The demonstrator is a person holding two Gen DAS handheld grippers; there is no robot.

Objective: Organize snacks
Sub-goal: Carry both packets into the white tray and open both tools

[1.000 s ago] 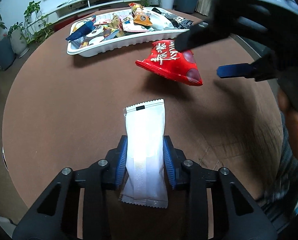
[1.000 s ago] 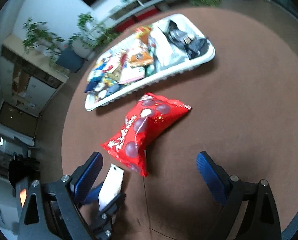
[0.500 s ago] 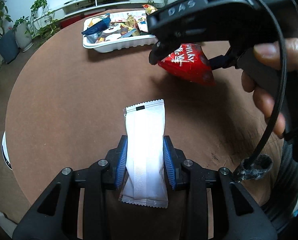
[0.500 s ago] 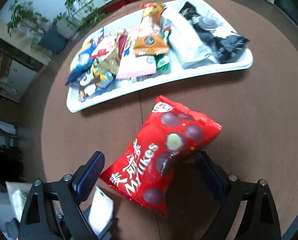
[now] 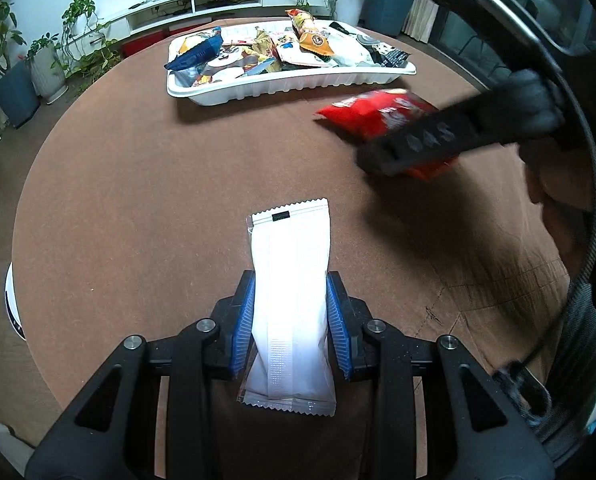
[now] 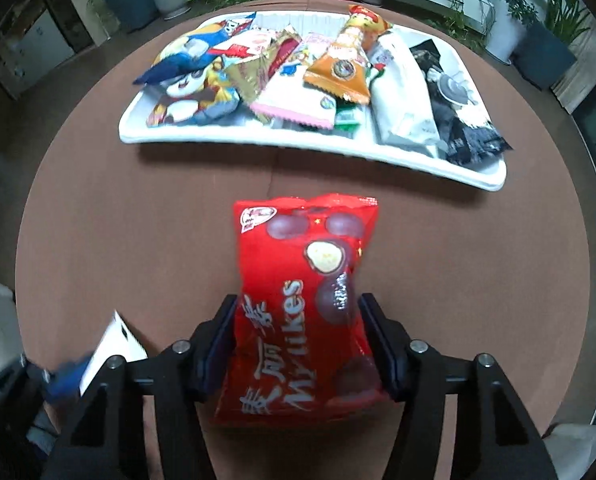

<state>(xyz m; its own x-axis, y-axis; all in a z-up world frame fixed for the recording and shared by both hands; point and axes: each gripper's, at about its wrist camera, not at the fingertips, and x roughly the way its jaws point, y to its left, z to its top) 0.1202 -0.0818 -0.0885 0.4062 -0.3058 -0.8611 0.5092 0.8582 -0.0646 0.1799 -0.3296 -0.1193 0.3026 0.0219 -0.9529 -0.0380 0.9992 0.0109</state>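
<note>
My left gripper [image 5: 289, 320] is shut on a plain white snack packet [image 5: 291, 264], its blue pads pressing the packet's long sides over the brown round table [image 5: 137, 200]. In the right wrist view my right gripper [image 6: 298, 344] straddles a red snack bag [image 6: 302, 280] printed with chocolate balls. Its jaws are closing, and both pads touch the bag's sides. The left wrist view shows the same red bag [image 5: 378, 116] partly hidden behind the right gripper's black body. Whether the bag is off the table I cannot tell.
A long white tray [image 5: 298, 84] with several mixed snack packs stands at the far side of the table, also visible as the white tray [image 6: 257, 142] just beyond the red bag. Potted plants and a low white cabinet lie past the table edge. A person's hand [image 5: 558, 184] holds the right gripper.
The right gripper swung round over the red bag, lined up with its length, and its wide-open jaws came in onto the bag's sides. The left gripper kept still with the white packet.
</note>
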